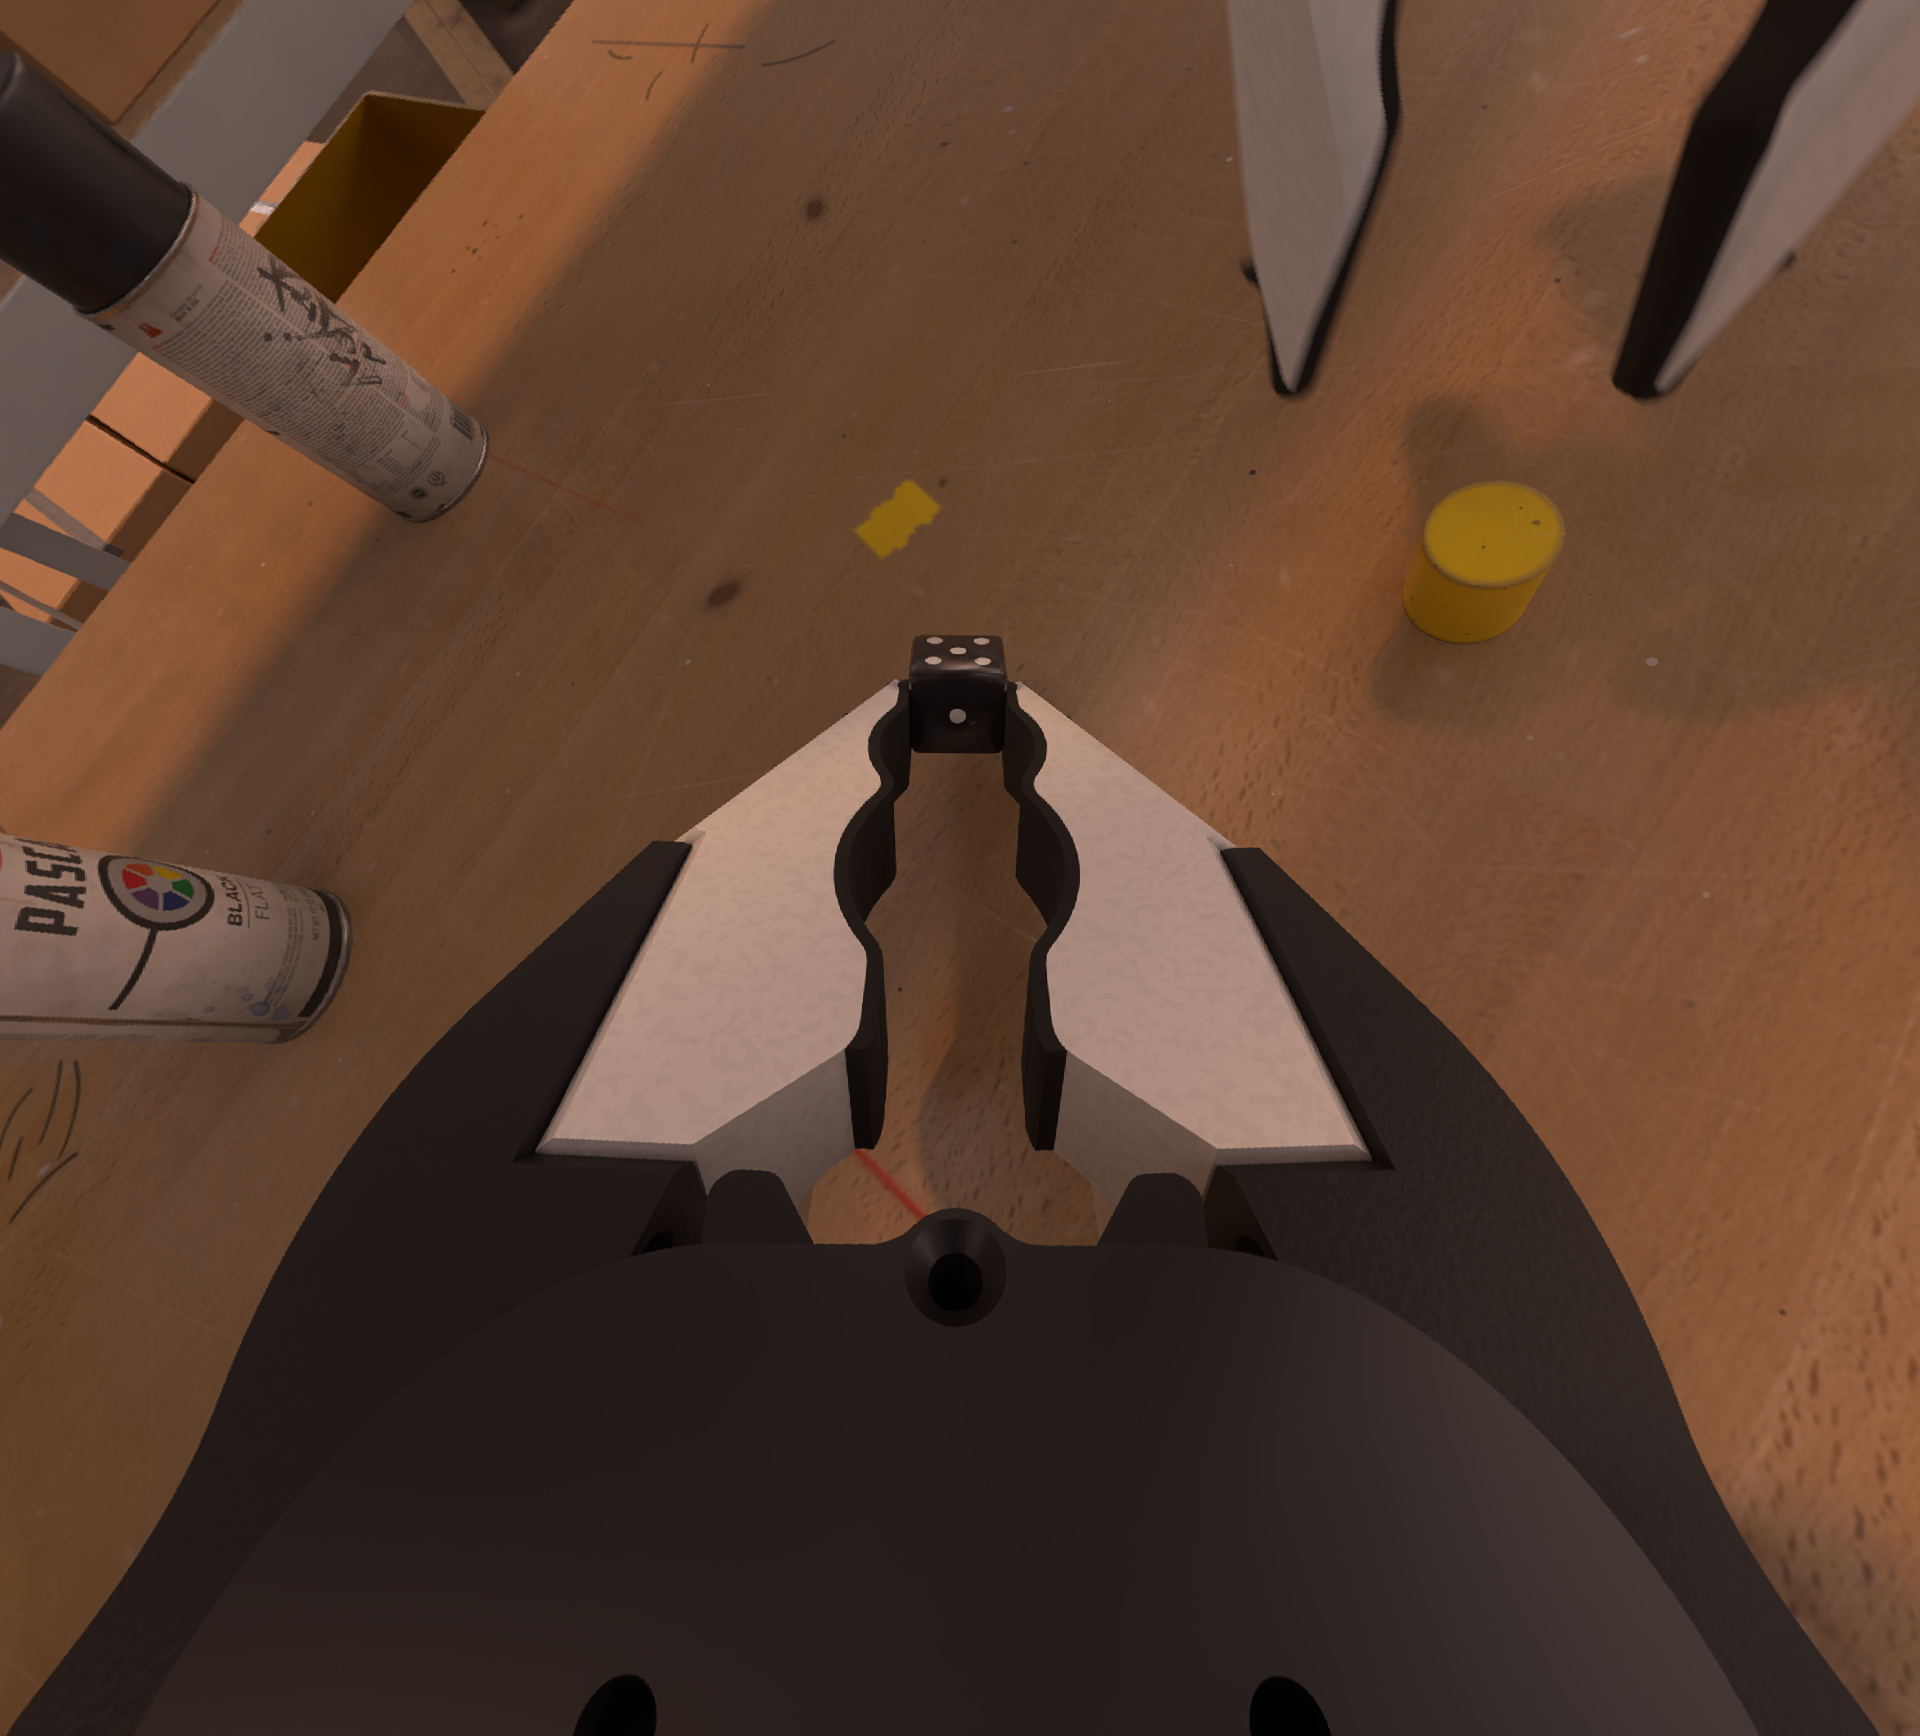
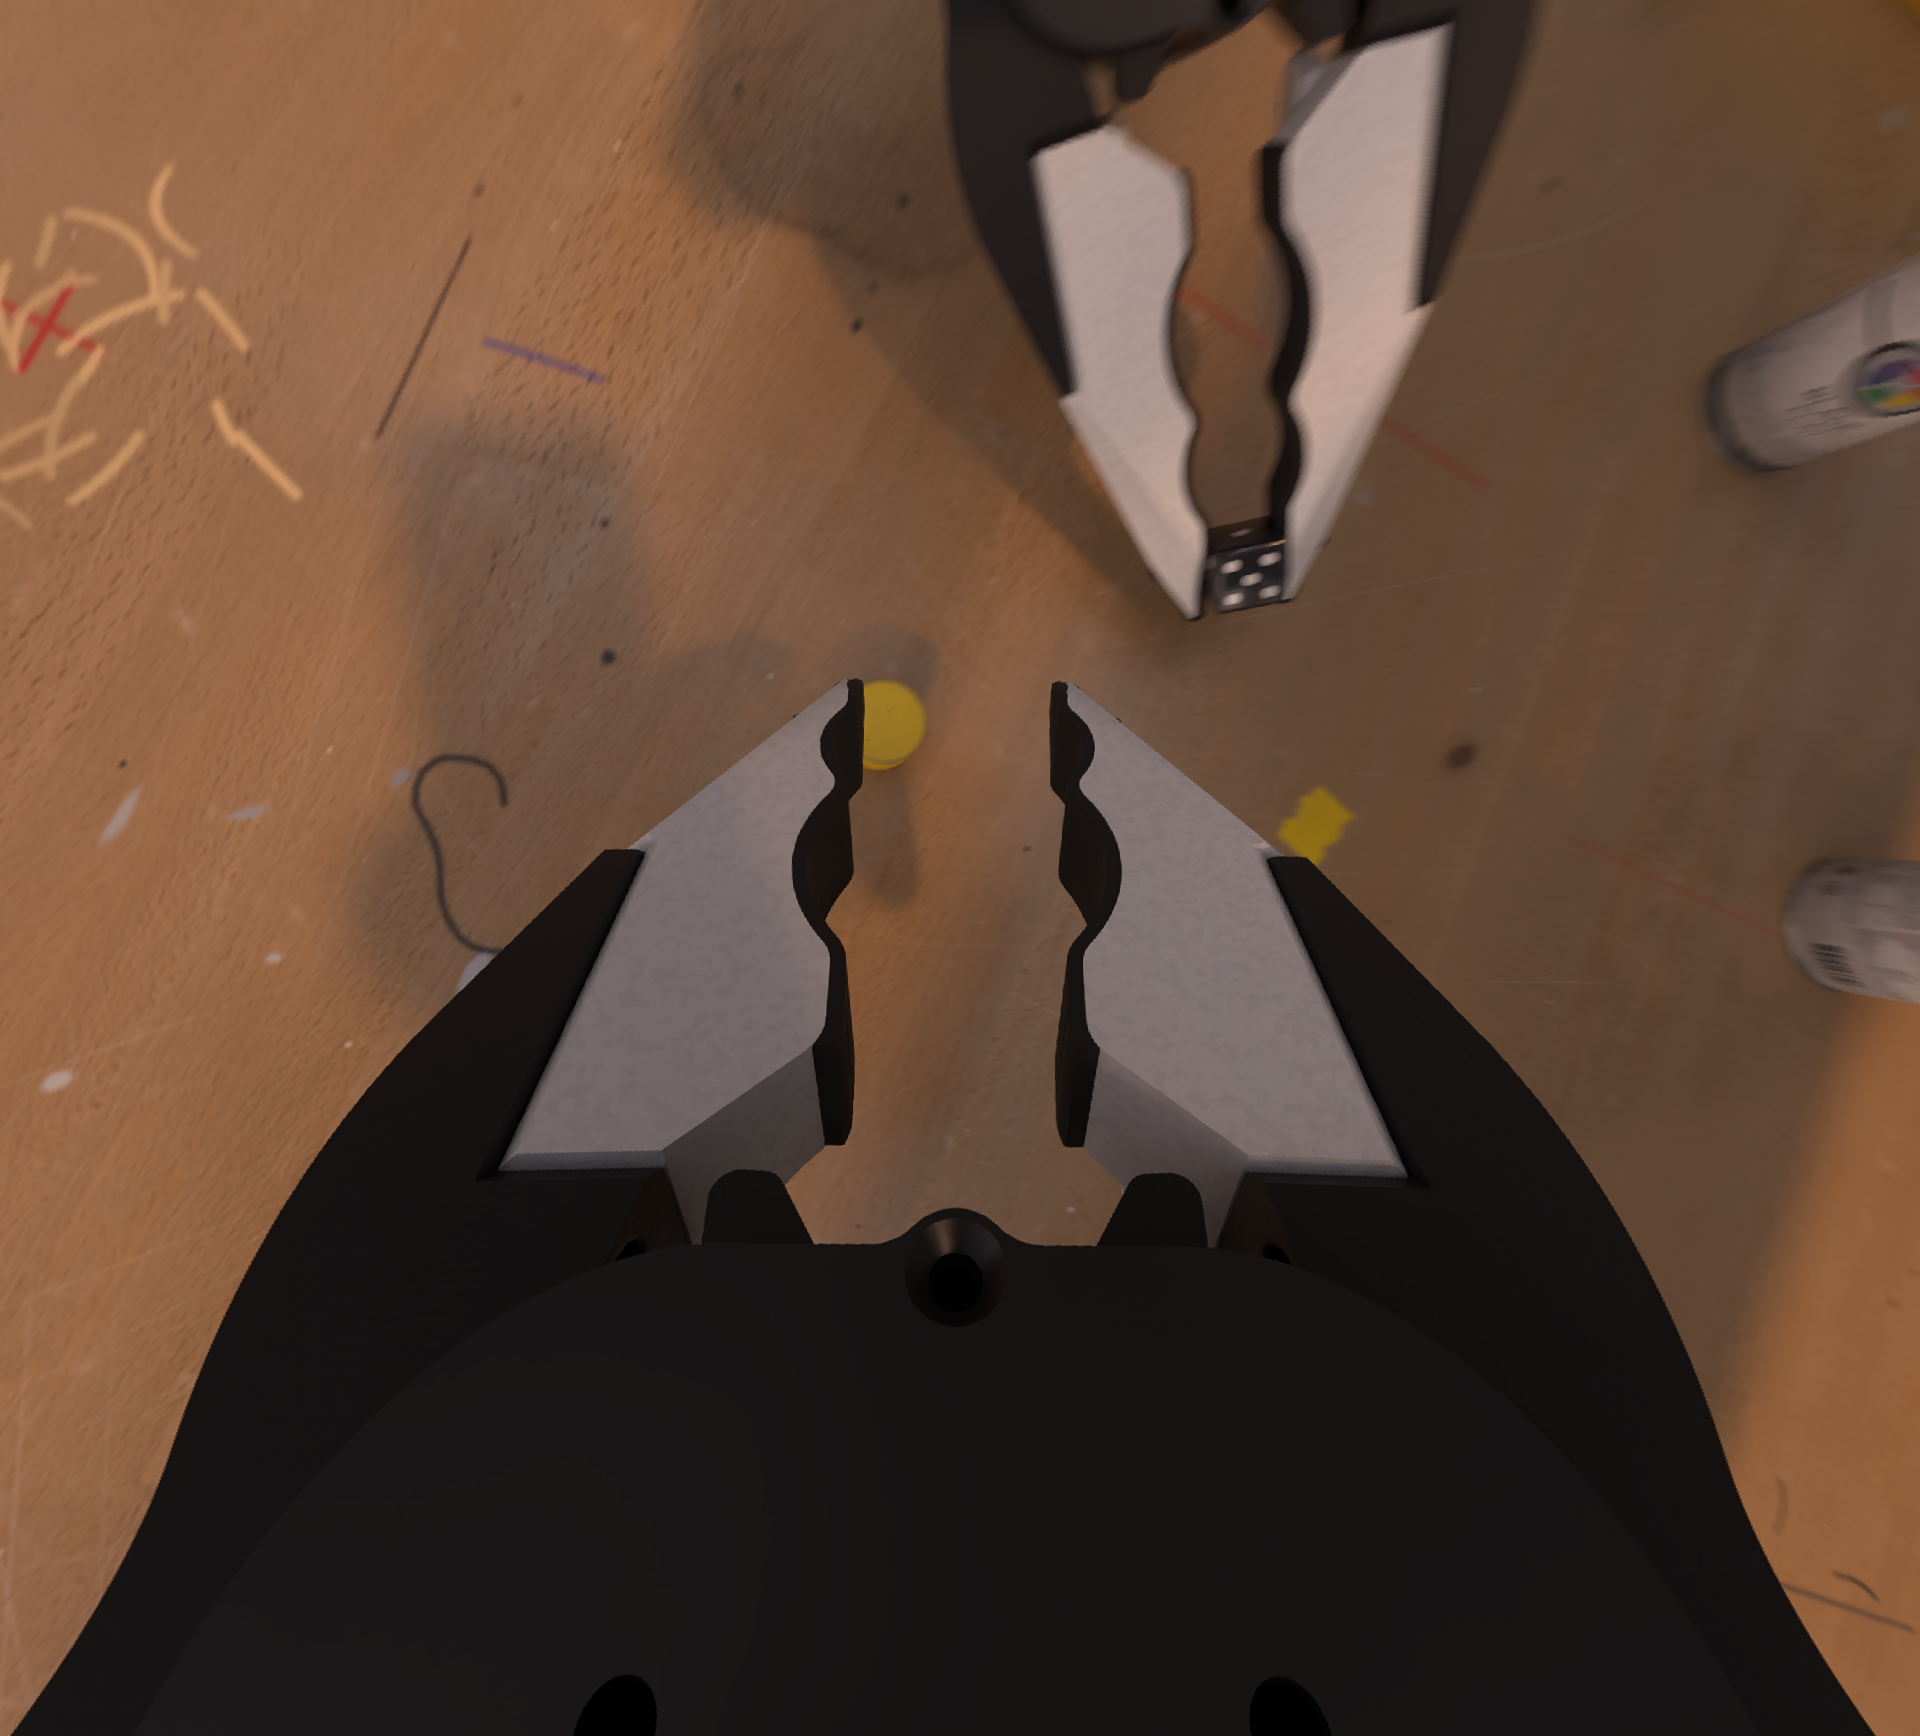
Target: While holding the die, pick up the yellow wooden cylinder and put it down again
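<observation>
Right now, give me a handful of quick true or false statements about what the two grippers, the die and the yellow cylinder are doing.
1. The left gripper is shut on the black die. True.
2. The right gripper grips the yellow wooden cylinder. False: its jaws are open and empty, above the cylinder.
3. The cylinder stands upright on the wooden table. True.
4. The die lies on the table. False: it is pinched between the left fingertips.
5. Two spray cans lie near the table's edge. True.

Warm, even light casts soft shadows on the workbench (image 1: 1143, 336); the edges bend, the right view slightly blurred.
</observation>
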